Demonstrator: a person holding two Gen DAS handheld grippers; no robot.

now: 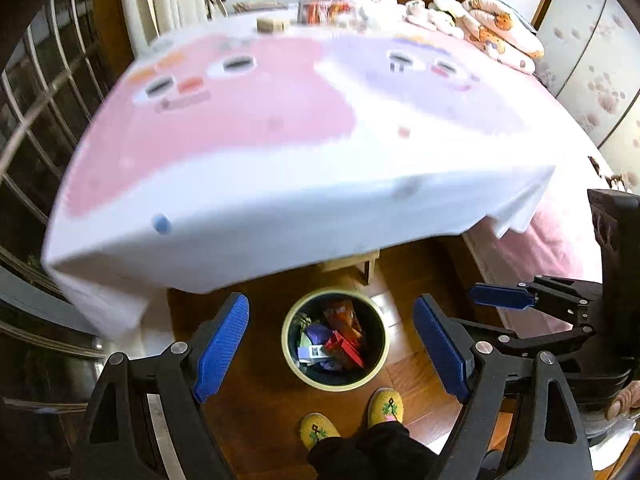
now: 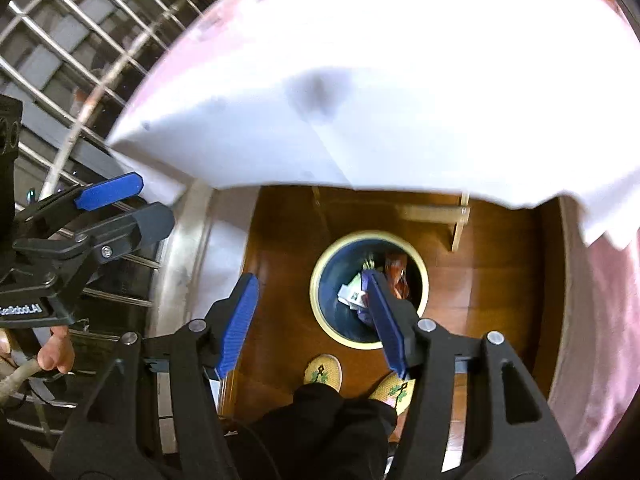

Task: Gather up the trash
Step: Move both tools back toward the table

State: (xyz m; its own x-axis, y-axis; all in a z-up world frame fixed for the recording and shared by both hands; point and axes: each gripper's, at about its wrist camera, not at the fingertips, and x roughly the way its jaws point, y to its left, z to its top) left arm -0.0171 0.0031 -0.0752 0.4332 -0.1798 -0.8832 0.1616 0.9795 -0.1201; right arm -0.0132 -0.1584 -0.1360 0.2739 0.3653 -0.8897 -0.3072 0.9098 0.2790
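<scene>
A white tablecloth printed with pink and lilac cartoon faces filled the upper half of the left wrist frame, its edge hanging over a brown wooden floor. Low in the centre stood a round, cream-rimmed trash bin holding red, orange and purple wrappers, just above two yellow slippers. The left gripper and the right gripper both hung above the bin with fingers spread apart, holding nothing.
</scene>
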